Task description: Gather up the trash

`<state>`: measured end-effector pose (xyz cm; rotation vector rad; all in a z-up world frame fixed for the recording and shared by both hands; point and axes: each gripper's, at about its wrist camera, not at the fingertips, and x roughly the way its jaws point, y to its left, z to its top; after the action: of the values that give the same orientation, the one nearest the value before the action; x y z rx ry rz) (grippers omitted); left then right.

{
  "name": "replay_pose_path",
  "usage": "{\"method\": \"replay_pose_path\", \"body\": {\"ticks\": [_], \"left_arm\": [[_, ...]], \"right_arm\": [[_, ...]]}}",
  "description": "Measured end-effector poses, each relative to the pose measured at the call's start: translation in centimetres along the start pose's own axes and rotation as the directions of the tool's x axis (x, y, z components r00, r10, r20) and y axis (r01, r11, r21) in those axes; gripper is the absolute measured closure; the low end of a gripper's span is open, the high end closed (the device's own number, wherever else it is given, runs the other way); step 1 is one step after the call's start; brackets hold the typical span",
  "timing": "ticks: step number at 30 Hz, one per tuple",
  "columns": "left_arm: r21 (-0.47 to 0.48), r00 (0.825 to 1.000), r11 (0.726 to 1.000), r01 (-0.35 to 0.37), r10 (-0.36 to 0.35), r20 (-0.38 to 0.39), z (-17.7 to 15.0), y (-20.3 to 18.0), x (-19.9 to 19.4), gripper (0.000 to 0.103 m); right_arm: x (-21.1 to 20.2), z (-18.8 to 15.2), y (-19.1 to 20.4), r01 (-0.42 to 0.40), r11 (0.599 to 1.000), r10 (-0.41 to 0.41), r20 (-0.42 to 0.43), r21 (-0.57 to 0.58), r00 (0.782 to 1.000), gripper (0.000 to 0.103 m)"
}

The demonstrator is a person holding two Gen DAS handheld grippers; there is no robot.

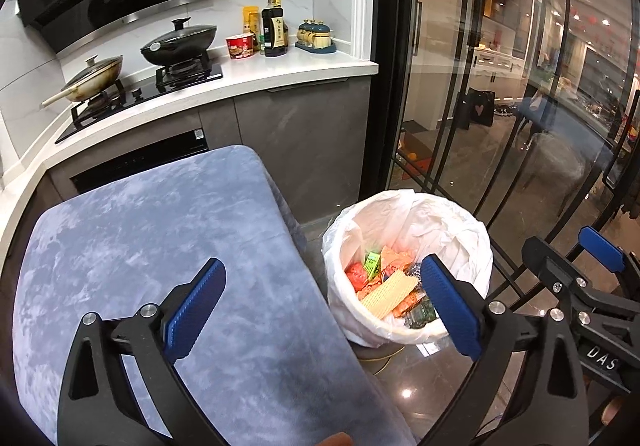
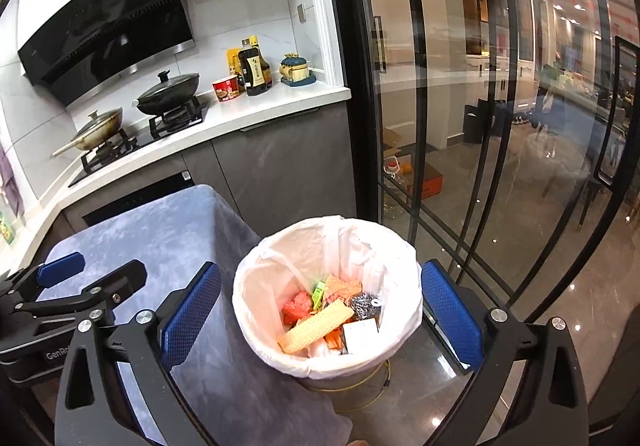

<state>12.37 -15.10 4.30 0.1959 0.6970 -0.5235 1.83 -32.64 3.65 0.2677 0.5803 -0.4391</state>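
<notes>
Trash (image 2: 328,318) fills the bin (image 2: 256,286) at my twelve o'clock; both grippers (image 1: 324,302) (image 2: 320,310) gape empty, table (image 1: 140,226) bare, so I judge collecting nearly done.

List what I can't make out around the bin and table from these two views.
- Bin bottom: both views, buried under the trash.
- Bin base: left view, cut off by the table edge and the left tool finger.
- Table near end: both views, behind the tool frames and the picture's lower edge.
- Bottle label: too small in both.
</notes>
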Motion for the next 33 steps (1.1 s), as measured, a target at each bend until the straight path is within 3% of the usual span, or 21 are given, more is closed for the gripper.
{"method": "replay_pose_path", "body": {"ticks": [15,33], "left_arm": [[-0.041,0.999,0.998,-0.039,0.037,-0.035,-3.5,1.6,-1.1,0.008],[-0.036,0.997,0.997,-0.062,0.06,-0.049,-5.5,1.5,-1.1,0.008]], "right_arm": [[-1.1,-2.3,0.3,0.027,1.0,-0.028,-0.063,-0.011,0.998,0.006],[-1.2,-4.0,0.5,0.033,0.999,-0.035,-0.091,-0.013,0.995,0.006]]}}
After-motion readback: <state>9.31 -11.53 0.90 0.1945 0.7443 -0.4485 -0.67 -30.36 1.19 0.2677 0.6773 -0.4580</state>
